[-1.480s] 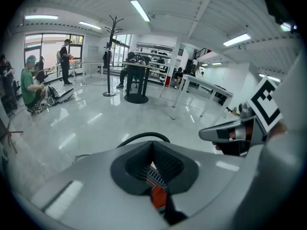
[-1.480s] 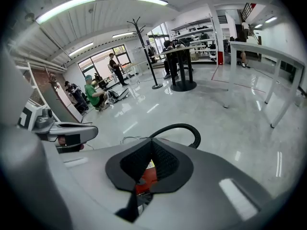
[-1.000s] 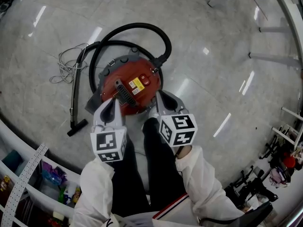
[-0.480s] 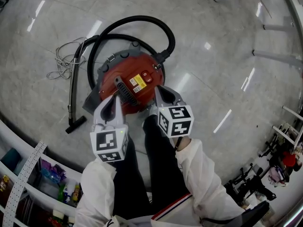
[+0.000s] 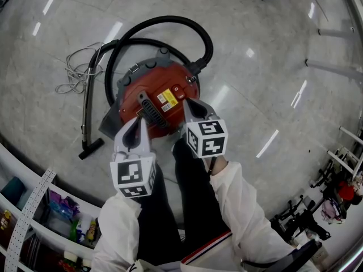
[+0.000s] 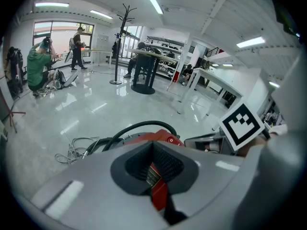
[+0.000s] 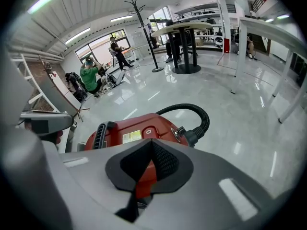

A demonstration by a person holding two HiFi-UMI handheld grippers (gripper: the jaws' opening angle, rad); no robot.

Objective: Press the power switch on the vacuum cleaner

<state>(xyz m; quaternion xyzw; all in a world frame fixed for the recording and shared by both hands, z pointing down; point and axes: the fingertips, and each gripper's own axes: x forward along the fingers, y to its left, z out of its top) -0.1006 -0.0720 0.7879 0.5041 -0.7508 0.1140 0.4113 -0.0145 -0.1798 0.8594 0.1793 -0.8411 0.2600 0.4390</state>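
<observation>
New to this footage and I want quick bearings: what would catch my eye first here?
A red vacuum sits on the glossy floor in the middle of the head view, its black hose looping round the far side. The left gripper and the right gripper hang over its near side, fingers together, holding nothing.

The person stands with both white-sleeved arms (image 5: 235,200) held low before the legs (image 5: 190,203), the left gripper (image 5: 138,126) and right gripper (image 5: 191,107) side by side, pointing forward and down, each with jaws closed together on nothing, the right reaching slightly farther ahead.
</observation>
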